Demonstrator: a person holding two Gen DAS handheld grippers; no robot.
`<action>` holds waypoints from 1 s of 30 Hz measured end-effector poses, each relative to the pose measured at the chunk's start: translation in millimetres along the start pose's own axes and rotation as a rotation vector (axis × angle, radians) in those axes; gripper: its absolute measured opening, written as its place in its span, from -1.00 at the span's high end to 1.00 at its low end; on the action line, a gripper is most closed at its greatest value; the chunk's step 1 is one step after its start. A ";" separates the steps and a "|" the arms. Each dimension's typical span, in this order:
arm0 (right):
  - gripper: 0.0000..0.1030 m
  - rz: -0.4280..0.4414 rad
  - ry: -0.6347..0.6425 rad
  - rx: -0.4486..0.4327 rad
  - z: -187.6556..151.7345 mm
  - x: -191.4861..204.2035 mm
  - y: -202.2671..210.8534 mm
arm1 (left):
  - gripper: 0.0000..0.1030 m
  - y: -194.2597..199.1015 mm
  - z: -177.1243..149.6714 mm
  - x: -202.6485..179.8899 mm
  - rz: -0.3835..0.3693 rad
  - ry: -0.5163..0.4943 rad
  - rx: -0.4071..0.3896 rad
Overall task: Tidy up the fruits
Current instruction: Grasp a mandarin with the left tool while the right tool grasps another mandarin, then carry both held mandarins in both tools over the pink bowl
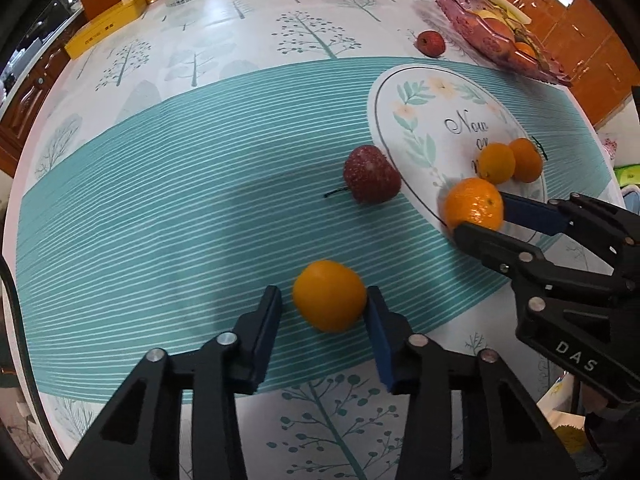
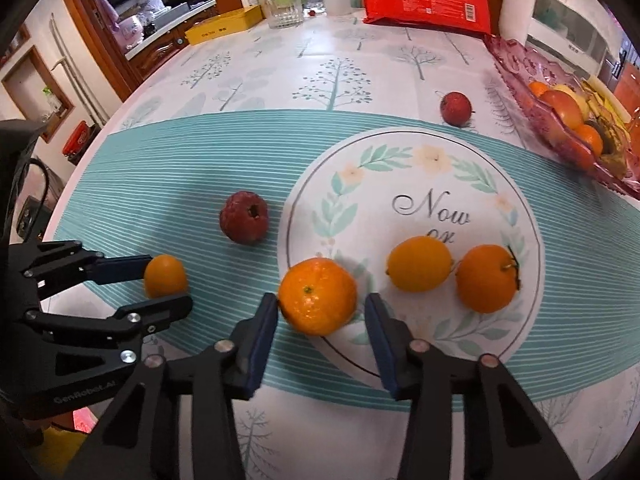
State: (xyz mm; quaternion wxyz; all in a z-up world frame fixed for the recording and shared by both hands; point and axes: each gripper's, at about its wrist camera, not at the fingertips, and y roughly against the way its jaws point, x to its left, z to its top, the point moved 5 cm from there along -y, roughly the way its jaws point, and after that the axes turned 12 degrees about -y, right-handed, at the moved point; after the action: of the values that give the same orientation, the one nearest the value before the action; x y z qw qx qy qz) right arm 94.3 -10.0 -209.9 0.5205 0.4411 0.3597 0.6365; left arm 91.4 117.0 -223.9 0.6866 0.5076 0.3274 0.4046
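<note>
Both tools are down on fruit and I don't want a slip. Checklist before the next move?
1. Small orange between the left tool's fingers: ok.
2. Both left pads pressing it: not ok, a gap shows at one pad.
3. Mandarin between the right tool's fingers: ok.
4. Both right pads pressing it: not ok, a gap shows at one pad.
5. Red fruit apart from both tools: ok.
6. Free room in the pink tray: cannot tell, partly out of frame.
</note>
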 end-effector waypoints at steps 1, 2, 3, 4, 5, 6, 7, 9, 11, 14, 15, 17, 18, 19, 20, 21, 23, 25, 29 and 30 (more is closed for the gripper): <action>0.21 -0.003 0.003 -0.001 -0.3 0.4 0.1 | 0.35 0.2 0.1 -1.0 -0.003 -0.003 -0.002; 0.22 -0.003 0.005 -0.002 -0.4 0.6 0.0 | 0.35 0.1 0.5 -2.2 -0.001 -0.009 -0.002; 0.22 -0.002 0.004 -0.001 -0.4 -0.1 0.1 | 0.35 0.1 0.5 -2.6 0.002 -0.011 -0.003; 0.23 0.003 0.000 0.001 -0.6 -0.8 0.3 | 0.36 0.0 0.7 -3.1 0.002 -0.011 -0.004; 0.23 0.008 -0.005 0.003 -0.7 -1.3 0.5 | 0.36 0.2 0.6 -2.8 -0.001 -0.007 -0.004; 0.23 0.013 -0.010 0.006 -1.3 -2.2 1.2 | 0.36 0.0 0.4 -2.3 -0.004 -0.004 -0.004; 0.23 0.015 -0.012 0.006 -1.7 -2.5 2.2 | 0.36 -0.5 1.5 -1.9 -0.008 0.000 -0.003; 0.23 0.018 -0.013 0.002 -2.2 -3.3 4.6 | 0.36 1.6 0.5 -2.0 -0.008 0.005 -0.006; 0.23 0.022 -0.014 -0.005 -2.0 -3.5 8.3 | 0.36 5.8 1.2 -2.4 -0.006 0.004 -0.015; 0.23 0.025 -0.016 -0.019 -0.7 -4.3 14.8 | 0.37 14.6 3.8 -3.0 -0.007 0.001 -0.031; 0.23 0.026 -0.017 -0.025 0.1 -4.8 17.2 | 0.36 17.5 5.2 -3.9 -0.006 -0.001 -0.037; 0.24 0.027 -0.020 -0.041 1.7 -6.0 23.6 | 0.37 24.8 9.7 -6.2 -0.006 -0.008 -0.053; 0.24 0.026 -0.021 -0.048 2.4 -6.7 26.8 | 0.37 26.6 12.8 -8.4 -0.006 -0.010 -0.059; 0.24 0.023 -0.021 -0.057 3.4 -7.5 30.3 | 0.37 30.2 15.6 -9.9 -0.006 -0.014 -0.069; 0.24 0.019 -0.021 -0.064 4.2 -8.4 33.6 | 0.37 35.5 19.4 -11.8 -0.006 -0.020 -0.083; 0.24 0.014 -0.022 -0.074 6.0 -9.9 37.9 | 0.37 38.4 21.2 -12.9 -0.007 -0.024 -0.090; 0.24 0.001 -0.023 -0.098 9.9 -13.8 47.9 | 0.37 48.1 29.5 -16.0 -0.013 -0.032 -0.117; 0.24 -0.015 -0.027 -0.123 14.7 -19.0 58.1 | 0.37 58.3 36.0 -19.3 -0.022 -0.039 -0.143; 0.24 -0.052 -0.048 -0.177 26.7 -36.1 83.5 | 0.37 72.4 58.3 -31.5 -0.038 -0.073 -0.193; 0.24 -0.062 -0.051 -0.193 29.3 -41.2 90.6 | 0.37 75.5 64.6 -35.2 -0.040 -0.086 -0.205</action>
State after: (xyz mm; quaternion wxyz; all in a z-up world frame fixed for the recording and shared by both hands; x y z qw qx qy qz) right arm 93.3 -68.5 -124.2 0.5891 0.3936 0.2969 0.6402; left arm 114.0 69.7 -132.4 0.7562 0.4450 0.2648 0.4002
